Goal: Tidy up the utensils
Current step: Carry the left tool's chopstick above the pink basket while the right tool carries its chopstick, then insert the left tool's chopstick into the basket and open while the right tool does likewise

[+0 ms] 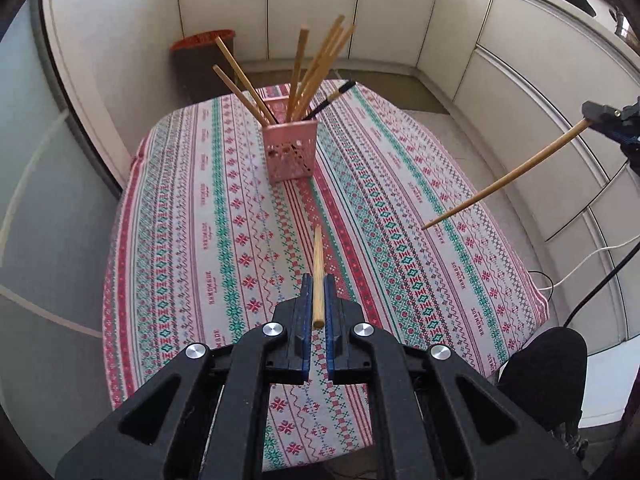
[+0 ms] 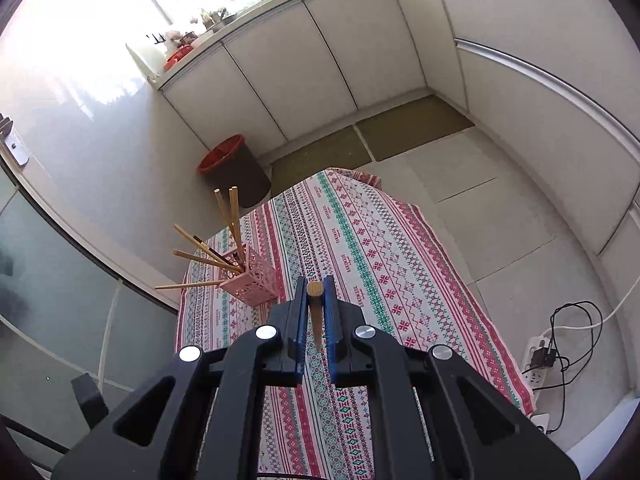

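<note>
Above the patterned tablecloth [image 1: 400,208], both grippers angle downward, left gripper [image 1: 318,284] and right gripper [image 2: 315,292] each clamping one chopstick [image 1: 318,272]; one pink basket [image 1: 290,152] stands beyond.

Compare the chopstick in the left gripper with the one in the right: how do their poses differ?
The left chopstick points forward along the left gripper toward the pink basket; the right chopstick slants down sideways from the right gripper. The left is gripped near its butt, tip ahead; the right near its thick end too. Both are light wood, clamped, above the tablecloth.
</note>
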